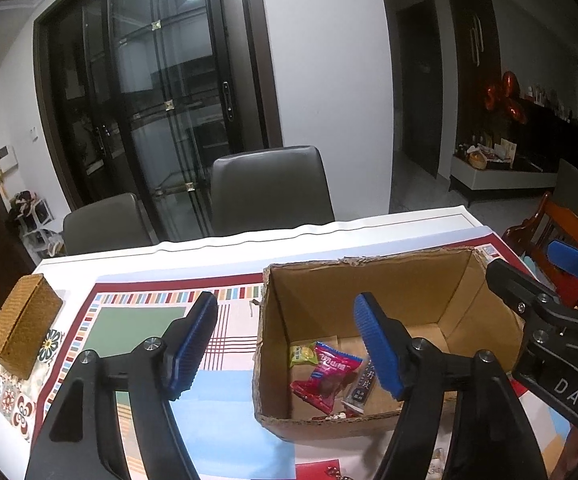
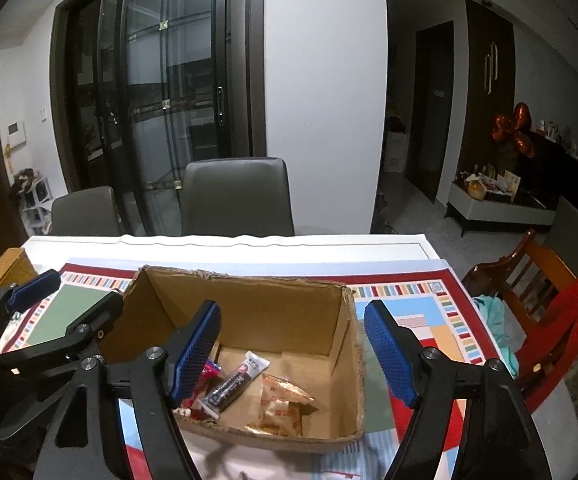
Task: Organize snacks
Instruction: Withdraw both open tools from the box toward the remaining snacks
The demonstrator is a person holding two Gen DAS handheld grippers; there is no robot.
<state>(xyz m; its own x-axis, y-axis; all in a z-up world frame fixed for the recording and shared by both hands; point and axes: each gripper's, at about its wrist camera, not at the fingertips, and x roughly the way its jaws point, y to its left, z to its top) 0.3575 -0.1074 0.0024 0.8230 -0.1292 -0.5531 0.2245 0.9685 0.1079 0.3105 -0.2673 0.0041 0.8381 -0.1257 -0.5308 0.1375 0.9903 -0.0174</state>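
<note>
A white table (image 1: pixel 249 246) carries a patterned mat (image 1: pixel 137 320) with a dark red border and coloured blocks. On the table's left end sits a woven wicker box (image 1: pixel 23 326), resting partly on a floral tile-print cloth (image 1: pixel 5 392). Two grey leather chairs (image 1: pixel 271 190) stand at the far side, before dark-framed glass sliding doors (image 1: pixel 149 92). Off the right end is a wooden chair (image 2: pixel 529 288) with red fabric over it. Farther back, red foil balloons (image 2: pixel 515 128) hang above a low white cabinet (image 2: pixel 497 208) crowded with small items.
</note>
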